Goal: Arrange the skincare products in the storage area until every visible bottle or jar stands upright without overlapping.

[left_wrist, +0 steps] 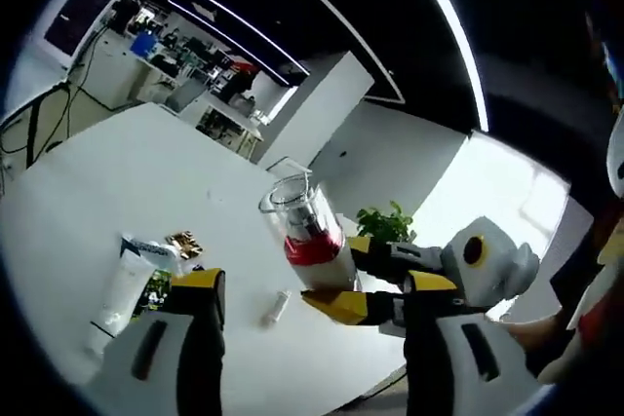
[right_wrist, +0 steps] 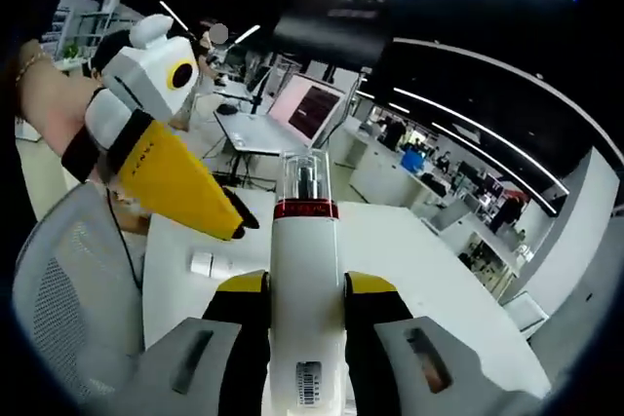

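Note:
A white bottle (right_wrist: pixel 305 270) with a red band and a clear cap is clamped between the yellow-tipped jaws of my right gripper (right_wrist: pixel 305 289), held in the air above the white table (right_wrist: pixel 419 260). In the left gripper view the same bottle (left_wrist: pixel 312 236) leans left, with the right gripper (left_wrist: pixel 343 275) coming in from the right. My left gripper (left_wrist: pixel 314 282) is open, its jaws wide apart just short of the bottle. Its yellow fingers (right_wrist: pixel 185 187) point at the bottle's neck from the left.
On the table (left_wrist: pixel 146 172) lie a white tube (left_wrist: pixel 119 297), a dark green packet (left_wrist: pixel 154 289), a gold-wrapped item (left_wrist: pixel 183 244) and a small white tube (left_wrist: pixel 276 307). A grey mesh chair (right_wrist: pixel 58 289) stands at the table's edge. A laptop (right_wrist: pixel 307 109) sits on a desk behind.

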